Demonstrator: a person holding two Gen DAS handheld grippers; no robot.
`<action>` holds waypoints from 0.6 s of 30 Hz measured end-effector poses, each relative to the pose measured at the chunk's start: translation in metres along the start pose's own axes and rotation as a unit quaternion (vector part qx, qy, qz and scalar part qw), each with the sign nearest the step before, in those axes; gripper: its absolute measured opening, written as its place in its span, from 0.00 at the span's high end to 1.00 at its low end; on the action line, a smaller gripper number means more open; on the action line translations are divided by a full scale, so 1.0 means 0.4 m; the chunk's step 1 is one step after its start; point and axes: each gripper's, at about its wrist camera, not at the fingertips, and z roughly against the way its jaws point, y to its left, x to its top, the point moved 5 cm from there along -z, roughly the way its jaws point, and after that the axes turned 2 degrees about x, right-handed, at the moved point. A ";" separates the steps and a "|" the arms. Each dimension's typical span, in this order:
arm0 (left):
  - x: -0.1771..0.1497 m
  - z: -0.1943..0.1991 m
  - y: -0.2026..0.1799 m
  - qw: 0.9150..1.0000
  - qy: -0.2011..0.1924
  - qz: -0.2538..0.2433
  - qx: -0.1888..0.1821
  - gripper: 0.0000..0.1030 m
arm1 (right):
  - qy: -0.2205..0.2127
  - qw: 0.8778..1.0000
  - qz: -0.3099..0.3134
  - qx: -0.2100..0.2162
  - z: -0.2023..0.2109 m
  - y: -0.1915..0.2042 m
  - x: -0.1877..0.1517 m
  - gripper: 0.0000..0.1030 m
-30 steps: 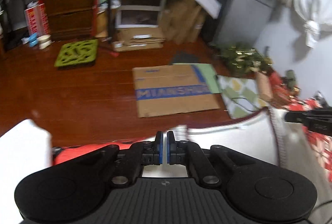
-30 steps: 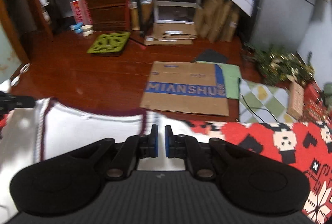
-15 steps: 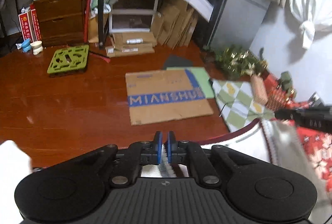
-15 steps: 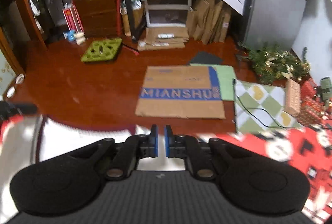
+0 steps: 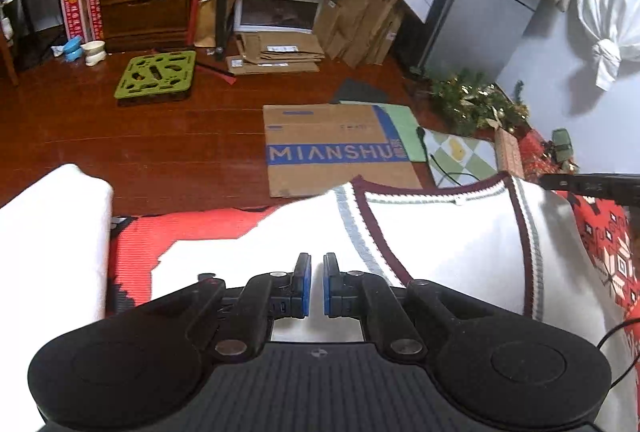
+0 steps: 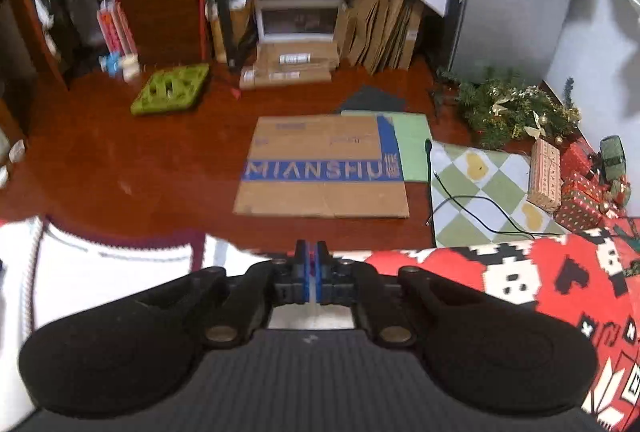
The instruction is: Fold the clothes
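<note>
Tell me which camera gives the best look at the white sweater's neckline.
The left wrist view: the white sweater shows its whole maroon-trimmed V-neck, sharp and unobstructed. The right wrist view catches only a blurred part of the collar at the left edge, partly behind the gripper body.

Flattened cardboard (image 5: 336,148) on wood floor (image 5: 140,144); green tray (image 5: 156,74) beyond.

White knit sweater (image 5: 440,244) with maroon-and-grey striped V-neck trim lies spread flat, neckline toward the floor edge, on red patterned blanket (image 5: 608,232).
</note>
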 end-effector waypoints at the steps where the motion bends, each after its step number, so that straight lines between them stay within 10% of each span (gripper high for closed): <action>1: 0.000 0.006 0.000 1.000 -0.004 0.004 -0.001 0.95 | 0.000 1.000 -0.003 0.002 0.008 0.000 -0.002 0.98; 18: -0.043 -0.029 -0.060 0.999 -0.012 -0.031 -0.030 0.95 | -0.013 1.000 0.011 0.012 -0.031 0.120 -0.027 0.97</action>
